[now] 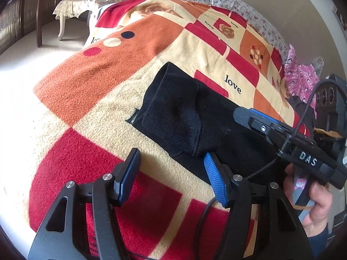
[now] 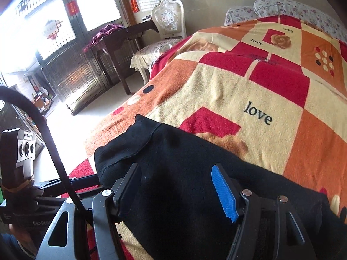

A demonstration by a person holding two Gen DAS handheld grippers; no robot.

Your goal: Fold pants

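Black knit pants [image 1: 184, 112] lie folded on a red, orange and cream checked blanket [image 1: 91, 82] that covers a bed. Their ribbed cuff end points toward the bed's left side. In the left wrist view my left gripper [image 1: 172, 173] stands open just short of the pants' near edge, its right pad beside the cloth and nothing between the pads. My right gripper [image 1: 244, 114] reaches in from the right over the pants, a hand on its grip. In the right wrist view the right gripper [image 2: 176, 187] is open above the black pants [image 2: 184, 156], which spread flat under both fingers.
A white chair [image 2: 167, 19] with a lace cover and a dark wooden table [image 2: 117, 41] stand beyond the bed's left edge, over pale floor [image 1: 19, 65]. Flowered pillows [image 1: 245, 6] lie at the head. A pink patterned garment [image 1: 301, 78] lies at the right edge.
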